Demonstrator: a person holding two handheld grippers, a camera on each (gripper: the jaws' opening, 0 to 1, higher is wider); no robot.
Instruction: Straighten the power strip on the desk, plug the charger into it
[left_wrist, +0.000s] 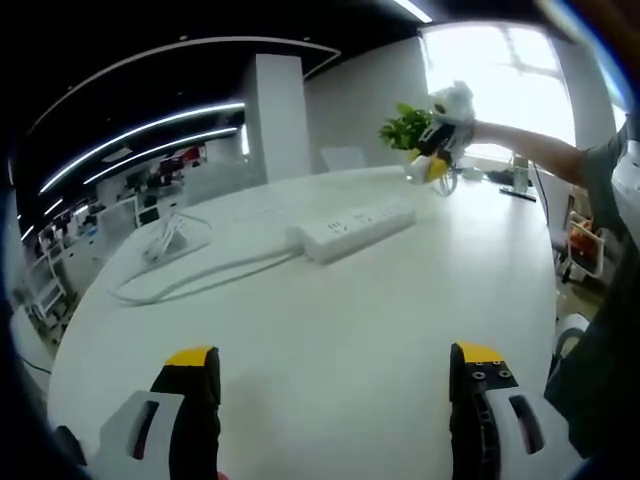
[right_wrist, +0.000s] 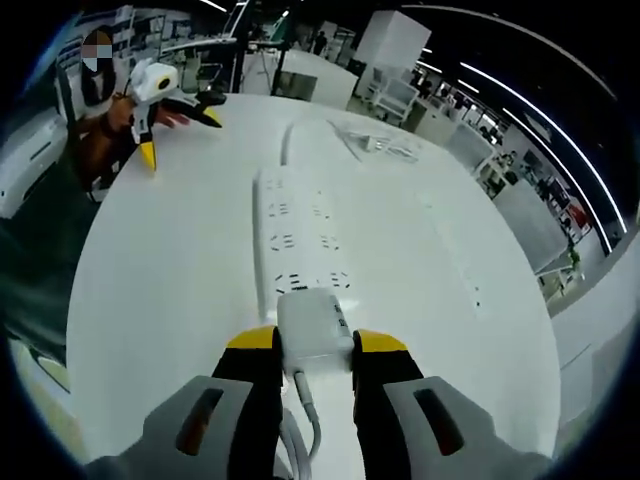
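White charger (right_wrist: 314, 325) sat clamped in the right gripper (right_wrist: 315, 345), poised just beside the power strip (right_wrist: 296, 235) mid-desk (right_wrist: 170, 300) (already straight, seemingly), so plugging called for lowering onto a socket, while the left gripper (left_wrist: 335, 365) hovered wide open, empty.

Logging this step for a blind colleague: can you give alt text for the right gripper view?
The right gripper holds a white charger between its yellow-tipped jaws, at the near end of a white power strip lying on the white desk. At upper left, the left gripper hangs open above the desk.
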